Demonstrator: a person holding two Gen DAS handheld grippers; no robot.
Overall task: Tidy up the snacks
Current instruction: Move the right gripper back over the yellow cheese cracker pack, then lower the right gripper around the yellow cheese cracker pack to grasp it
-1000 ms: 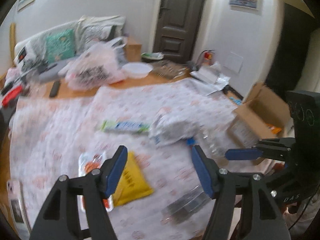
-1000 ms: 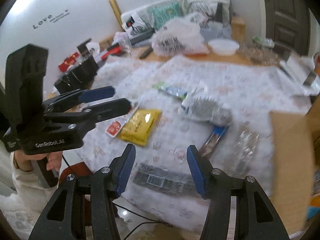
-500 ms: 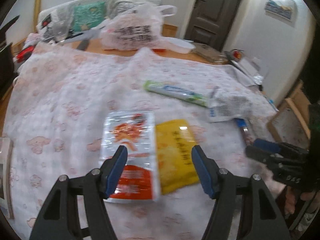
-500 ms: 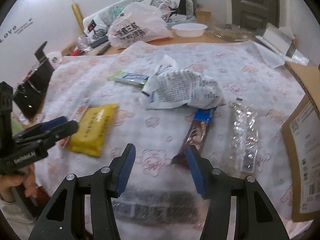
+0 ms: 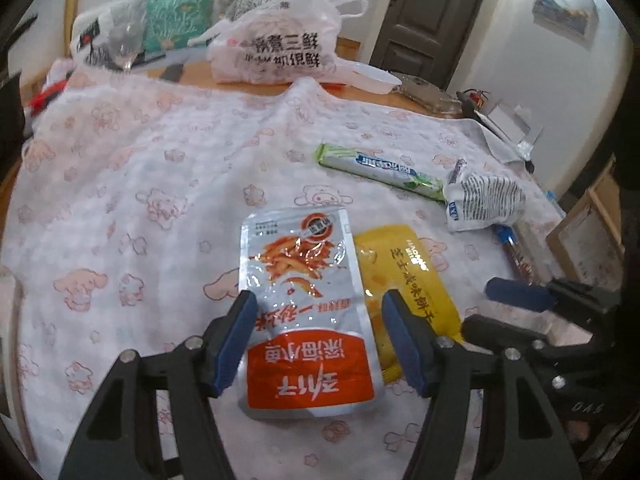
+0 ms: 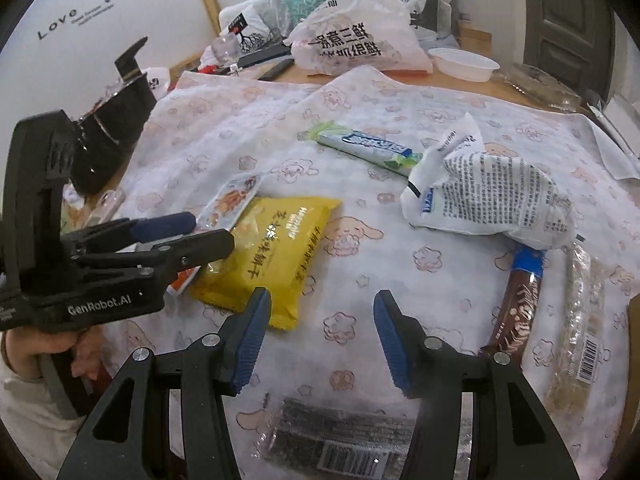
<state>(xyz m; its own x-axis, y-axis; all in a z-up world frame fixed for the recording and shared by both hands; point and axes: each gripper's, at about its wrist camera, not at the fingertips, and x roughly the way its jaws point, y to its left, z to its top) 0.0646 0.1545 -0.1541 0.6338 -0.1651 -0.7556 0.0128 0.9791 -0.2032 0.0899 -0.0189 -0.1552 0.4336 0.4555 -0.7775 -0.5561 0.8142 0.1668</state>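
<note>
Cloth: white with pink cartoon prints, spread over the table; all my snacks lie on it.
Shopping bag: white plastic with dark lettering, at the far edge beyond the cloth, beside a white tub.
Cardboard box: at the right edge of the cloth, only partly seen.
Crumpled wrapper: white with dense black print, right of centre, touching the near end of the green stick pack and covering the top of the brown bar.
Yellow packet: flat, just right of the silver pouch, its left edge touching or slightly under it.
Silver pouch: silver top, orange-red base, lying flat directly ahead of my left gripper.
Dark packet: barcode showing, at the near edge below my right gripper.
Clear sleeve: long, with barcode, just right of the brown bar.
Brown bar: blue cap end, pointing towards the crumpled wrapper.
Green stick pack: slim, lying far of centre.
Left gripper: my fingers apart, straddling the pouch's lower half; contact with the pouch I cannot tell.
Right gripper: my fingers apart over bare cloth, holding nothing.
</note>
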